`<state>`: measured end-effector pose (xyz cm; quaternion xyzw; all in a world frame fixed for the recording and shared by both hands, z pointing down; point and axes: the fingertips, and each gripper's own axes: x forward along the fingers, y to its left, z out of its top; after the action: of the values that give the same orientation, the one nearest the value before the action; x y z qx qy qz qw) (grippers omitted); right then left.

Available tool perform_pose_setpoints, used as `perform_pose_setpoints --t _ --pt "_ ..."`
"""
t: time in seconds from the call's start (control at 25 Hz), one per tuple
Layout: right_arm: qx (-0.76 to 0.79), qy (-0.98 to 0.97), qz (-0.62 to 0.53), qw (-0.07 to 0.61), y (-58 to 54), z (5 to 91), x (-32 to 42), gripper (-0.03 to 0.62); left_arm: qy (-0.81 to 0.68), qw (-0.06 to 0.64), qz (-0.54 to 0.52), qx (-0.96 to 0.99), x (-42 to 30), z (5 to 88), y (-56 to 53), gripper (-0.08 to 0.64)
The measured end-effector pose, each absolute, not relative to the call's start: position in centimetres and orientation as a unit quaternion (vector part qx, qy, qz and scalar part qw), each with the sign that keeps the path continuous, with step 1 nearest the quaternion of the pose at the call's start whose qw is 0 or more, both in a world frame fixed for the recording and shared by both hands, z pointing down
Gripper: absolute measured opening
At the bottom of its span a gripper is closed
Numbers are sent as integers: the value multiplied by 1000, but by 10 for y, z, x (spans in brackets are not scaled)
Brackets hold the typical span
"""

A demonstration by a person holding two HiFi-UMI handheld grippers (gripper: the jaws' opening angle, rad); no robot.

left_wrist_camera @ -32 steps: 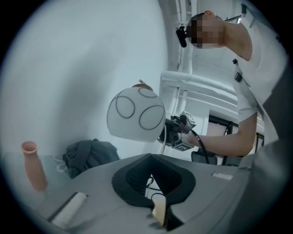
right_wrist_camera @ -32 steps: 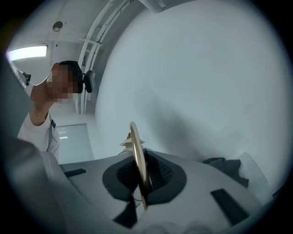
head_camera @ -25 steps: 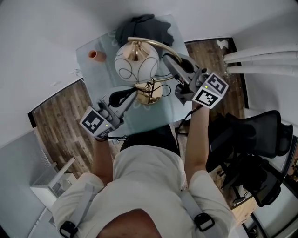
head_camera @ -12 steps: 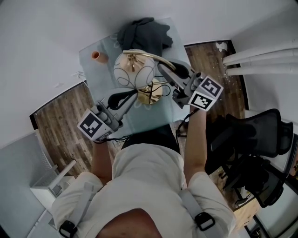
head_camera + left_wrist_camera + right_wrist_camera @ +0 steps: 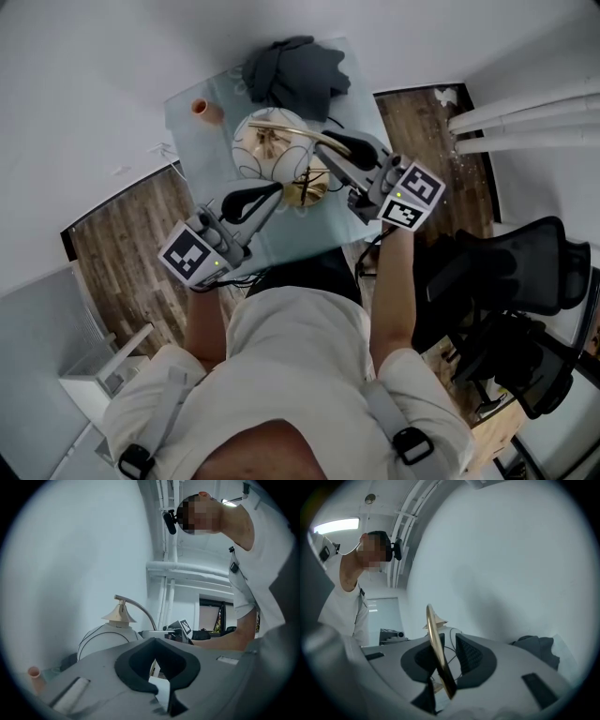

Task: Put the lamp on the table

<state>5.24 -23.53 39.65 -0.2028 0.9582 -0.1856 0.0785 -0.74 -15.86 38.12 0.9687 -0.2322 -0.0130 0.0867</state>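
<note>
The lamp, a white globe [image 5: 265, 150] with dark lines, a curved brass arm [image 5: 302, 137] and a brass base [image 5: 307, 193], stands on the glass table [image 5: 202, 136]. My right gripper [image 5: 330, 150] reaches in from the right. Its jaws have just been opening and now stand parted with the brass arm [image 5: 436, 653] between them, a gap showing on one side. My left gripper [image 5: 272, 190] is shut and empty, hovering near the base. From the left gripper view the globe [image 5: 101, 637] sits just beyond the shut left gripper [image 5: 155, 641].
A dark cloth [image 5: 295, 70] lies at the table's far end and a small orange cup [image 5: 206, 108] stands at its far left corner. A black office chair [image 5: 506, 291] is to the right on the wooden floor. White pipes [image 5: 525, 117] run along the wall.
The right jaws have parted round the brass arm. The lamp now looks smaller and lower, down on the glass. The right gripper has shifted left; the left gripper has risen a little.
</note>
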Motion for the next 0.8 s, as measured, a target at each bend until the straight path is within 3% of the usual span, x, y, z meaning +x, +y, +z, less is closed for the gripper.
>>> perform_pose_setpoints --t 0.8 --pt "-162 970 -171 58 -172 407 35 143 -232 100 -9 967 -10 382 -120 0"
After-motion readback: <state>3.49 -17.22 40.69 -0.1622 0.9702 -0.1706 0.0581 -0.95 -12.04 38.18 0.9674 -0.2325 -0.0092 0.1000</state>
